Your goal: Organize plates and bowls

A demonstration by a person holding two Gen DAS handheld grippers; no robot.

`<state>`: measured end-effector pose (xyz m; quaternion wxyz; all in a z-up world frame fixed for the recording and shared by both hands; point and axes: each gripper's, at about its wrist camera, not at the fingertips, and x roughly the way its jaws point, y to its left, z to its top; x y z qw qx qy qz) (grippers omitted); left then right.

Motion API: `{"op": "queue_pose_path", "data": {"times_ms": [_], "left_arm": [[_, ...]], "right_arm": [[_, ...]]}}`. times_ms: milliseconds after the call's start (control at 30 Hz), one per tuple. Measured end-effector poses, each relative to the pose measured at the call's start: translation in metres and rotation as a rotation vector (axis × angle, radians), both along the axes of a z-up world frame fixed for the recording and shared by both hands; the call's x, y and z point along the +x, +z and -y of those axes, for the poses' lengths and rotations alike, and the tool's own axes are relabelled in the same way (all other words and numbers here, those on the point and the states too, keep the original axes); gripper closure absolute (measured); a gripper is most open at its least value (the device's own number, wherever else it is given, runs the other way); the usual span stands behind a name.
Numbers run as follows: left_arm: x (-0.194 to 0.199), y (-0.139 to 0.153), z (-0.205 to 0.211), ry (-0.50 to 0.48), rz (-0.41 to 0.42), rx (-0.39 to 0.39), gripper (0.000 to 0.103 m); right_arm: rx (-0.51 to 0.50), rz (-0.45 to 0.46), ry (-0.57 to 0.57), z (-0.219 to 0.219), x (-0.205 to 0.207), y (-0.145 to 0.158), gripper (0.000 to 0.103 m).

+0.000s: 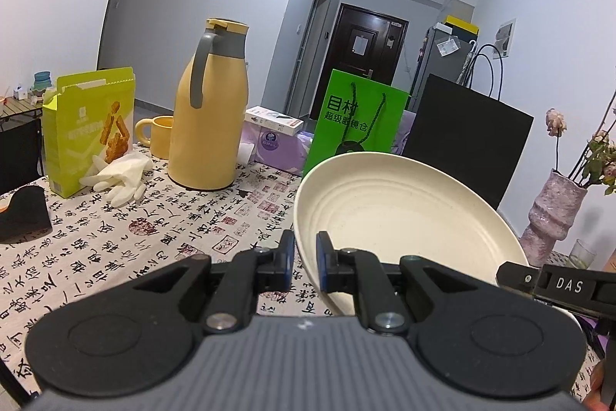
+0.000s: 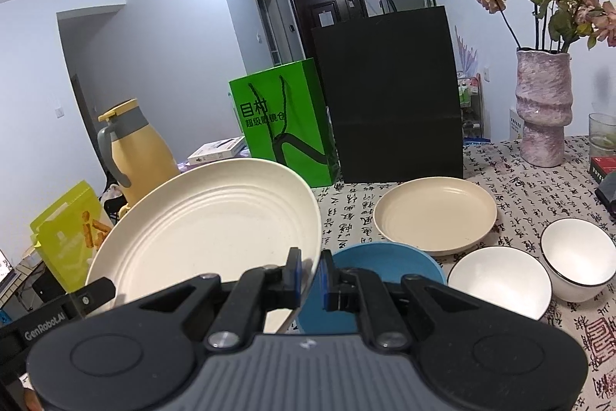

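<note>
A large cream plate (image 1: 400,218) with ribbed rings is held tilted above the table between both grippers. My left gripper (image 1: 306,260) is shut on its left rim, and my right gripper (image 2: 310,276) is shut on the right rim of the same plate (image 2: 208,230). In the right wrist view, a blue dish (image 2: 385,276) lies on the table just under the held plate's edge. A beige plate (image 2: 435,214) rests behind it. Two white bowls (image 2: 500,280) (image 2: 577,257) with dark rims stand to the right. The other gripper's body shows at each view's lower edge.
The table has a calligraphy-print cloth (image 1: 134,249). A yellow thermos (image 1: 210,118), yellow mug (image 1: 158,135), snack box (image 1: 88,133) and white gloves (image 1: 119,176) crowd the left. A green bag (image 2: 285,126), black bag (image 2: 389,95), pink vase (image 2: 543,110) and glass (image 2: 602,133) line the back.
</note>
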<state>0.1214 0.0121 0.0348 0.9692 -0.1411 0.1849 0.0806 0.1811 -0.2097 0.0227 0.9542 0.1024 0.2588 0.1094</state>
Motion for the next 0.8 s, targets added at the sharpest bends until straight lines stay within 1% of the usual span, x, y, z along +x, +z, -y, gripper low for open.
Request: {"op": "queue_pose_path", "data": {"times_ms": [300,567,800], "left_arm": [[-0.019,0.004,0.011,-0.005,0.02,0.019,0.091],[-0.033,0.005,0.021,-0.029,0.022,0.025,0.091],[-0.043,0.006,0.035,-0.051,0.025,0.049,0.091]], "right_arm": [[0.006,0.022,-0.01,0.008,-0.022,0.005,0.094],[0.013,0.037,-0.035,0.022,-0.041,0.006,0.094],[0.025,0.046,-0.059,0.033,-0.058,0.005,0.094]]}}
